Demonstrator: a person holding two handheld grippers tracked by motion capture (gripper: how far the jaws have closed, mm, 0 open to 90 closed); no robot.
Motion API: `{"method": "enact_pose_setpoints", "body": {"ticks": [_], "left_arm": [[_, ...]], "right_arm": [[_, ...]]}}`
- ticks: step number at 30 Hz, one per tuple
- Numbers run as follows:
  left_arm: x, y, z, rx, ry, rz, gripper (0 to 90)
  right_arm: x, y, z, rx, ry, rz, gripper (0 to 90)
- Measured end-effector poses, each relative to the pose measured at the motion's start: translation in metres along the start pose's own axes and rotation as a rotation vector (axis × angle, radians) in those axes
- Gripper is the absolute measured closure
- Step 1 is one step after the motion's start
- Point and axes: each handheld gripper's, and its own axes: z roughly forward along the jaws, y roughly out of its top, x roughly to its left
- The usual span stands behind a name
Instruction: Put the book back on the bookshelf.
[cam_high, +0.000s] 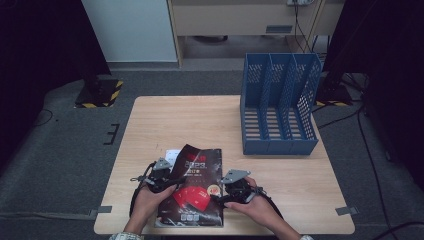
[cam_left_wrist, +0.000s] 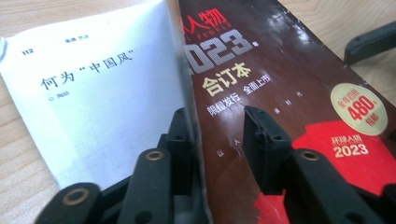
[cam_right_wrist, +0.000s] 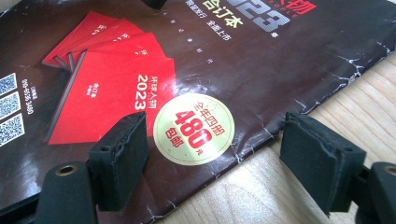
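Two claws are set at a dark magazine (cam_high: 192, 187) lying on the counter (cam_high: 280, 170), well apart from the blue file rack (cam_high: 278, 105). The magazine's lifted cover edge is straddled by the left claw (cam_left_wrist: 217, 128), with no firm pinch seen. The right claw (cam_right_wrist: 210, 163) is held wide open over the cover's right edge, nothing gripped.

Grey carpet floor (cam_high: 60, 145); dim room

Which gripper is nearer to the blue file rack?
Right. The right gripper is at the magazine's right edge, on the side of the blue file rack; the left gripper is at the magazine's left edge, farther away.
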Motion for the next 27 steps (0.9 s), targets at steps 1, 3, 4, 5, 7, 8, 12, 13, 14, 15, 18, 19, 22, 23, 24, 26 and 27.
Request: {"method": "enact_pose_setpoints", "body": {"ticks": [1, 3, 4, 5, 7, 8, 12, 13, 14, 15, 18, 19, 22, 23, 24, 26, 27], "left_arm": [[0.000, 0.000, 0.000, 0.000, 0.001, -0.004, 69.2], [0.001, 0.000, 0.000, 0.004, 0.016, -0.013, 73.9], [0.001, 0.000, 0.000, 0.008, 0.027, -0.016, 76.6], [0.001, 0.001, 0.000, 0.006, 0.033, -0.020, 79.3], [-0.001, 0.001, 0.000, 0.009, 0.042, -0.008, 82.0], [-0.002, 0.002, 0.000, 0.010, 0.043, -0.001, 83.4], [-0.004, 0.003, -0.006, -0.007, 0.040, 0.008, 89.3], [-0.005, 0.003, -0.008, -0.016, 0.039, 0.012, 89.5], [-0.006, 0.004, -0.010, -0.025, 0.038, 0.018, 89.7], [-0.006, 0.004, -0.010, -0.025, 0.038, 0.018, 89.7], [-0.010, 0.004, -0.018, -0.069, 0.035, 0.026, 89.8], [-0.012, 0.005, -0.024, -0.106, 0.028, 0.028, 89.8], [-0.016, 0.007, -0.032, -0.150, 0.018, 0.045, 89.8], [-0.016, 0.007, -0.032, -0.150, 0.018, 0.045, 89.9], [-0.017, 0.008, -0.034, -0.165, 0.016, 0.051, 89.9], [-0.019, 0.009, -0.041, -0.210, 0.007, 0.046, 89.9], [-0.019, 0.009, -0.041, -0.210, 0.007, 0.046, 89.9]], "right_arm": [[0.000, 0.000, 0.000, 0.000, 0.000, 0.000, 23.5], [0.000, 0.000, 0.000, -0.001, 0.000, 0.001, 23.3], [0.000, 0.000, 0.000, -0.001, -0.001, 0.001, 23.3], [0.000, 0.000, 0.000, -0.001, 0.000, 0.002, 23.2], [0.000, 0.000, 0.000, 0.000, -0.001, 0.003, 22.1], [-0.001, 0.000, 0.000, -0.001, -0.005, 0.005, 21.5], [-0.003, 0.000, -0.001, -0.001, -0.003, 0.016, 16.7], [-0.004, 0.000, -0.001, -0.002, 0.003, 0.023, 15.5], [-0.005, 0.000, -0.001, -0.007, 0.008, 0.028, 14.8], [-0.005, 0.000, -0.001, -0.007, 0.008, 0.028, 14.8], [-0.006, 0.000, -0.002, -0.014, 0.027, 0.047, 12.4], [-0.007, 0.001, -0.002, -0.027, 0.039, 0.059, 11.4], [-0.009, 0.001, -0.004, -0.046, 0.061, 0.074, 10.8], [-0.009, 0.001, -0.004, -0.046, 0.061, 0.074, 10.8], [-0.011, 0.002, -0.004, -0.052, 0.064, 0.084, 10.8], [-0.012, 0.002, -0.005, -0.055, 0.064, 0.089, 10.8], [-0.012, 0.002, -0.005, -0.055, 0.064, 0.089, 10.8]]}}
